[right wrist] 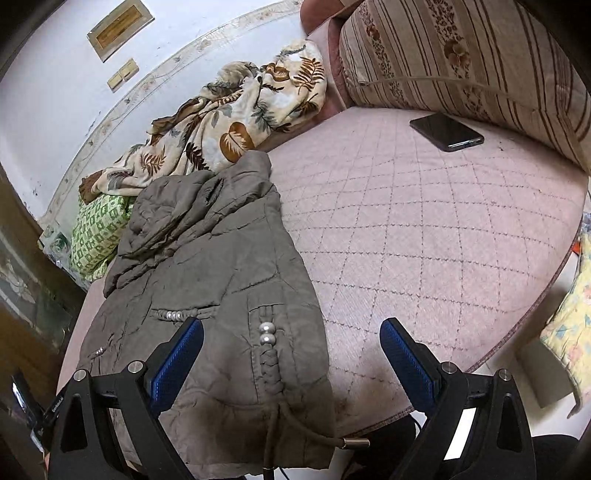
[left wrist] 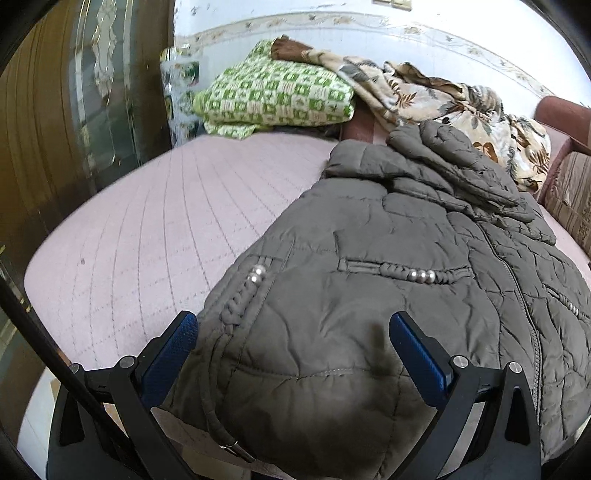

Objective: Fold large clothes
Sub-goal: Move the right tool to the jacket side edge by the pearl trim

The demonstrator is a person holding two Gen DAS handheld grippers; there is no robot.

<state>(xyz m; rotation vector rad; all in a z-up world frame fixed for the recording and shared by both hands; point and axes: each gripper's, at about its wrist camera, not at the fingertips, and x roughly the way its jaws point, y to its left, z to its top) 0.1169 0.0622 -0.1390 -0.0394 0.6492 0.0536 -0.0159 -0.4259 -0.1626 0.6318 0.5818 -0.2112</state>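
Jacket [left wrist: 388,295] is laid flat on the bed [left wrist: 147,229], sides already tucked in; both grippers [left wrist: 293,354] [right wrist: 291,360] are spread wide, nothing pinched. Hem corners should be grabbed evenly

I found almost nothing I could read. At the lower left of the right wrist view, small white lettering ran along the black frame of the right gripper [right wrist: 291,334], but it was too tiny and blurred for me to make out. The framed plaque [right wrist: 120,27] on the wall at the upper left showed no legible writing. The left wrist view carried no text.
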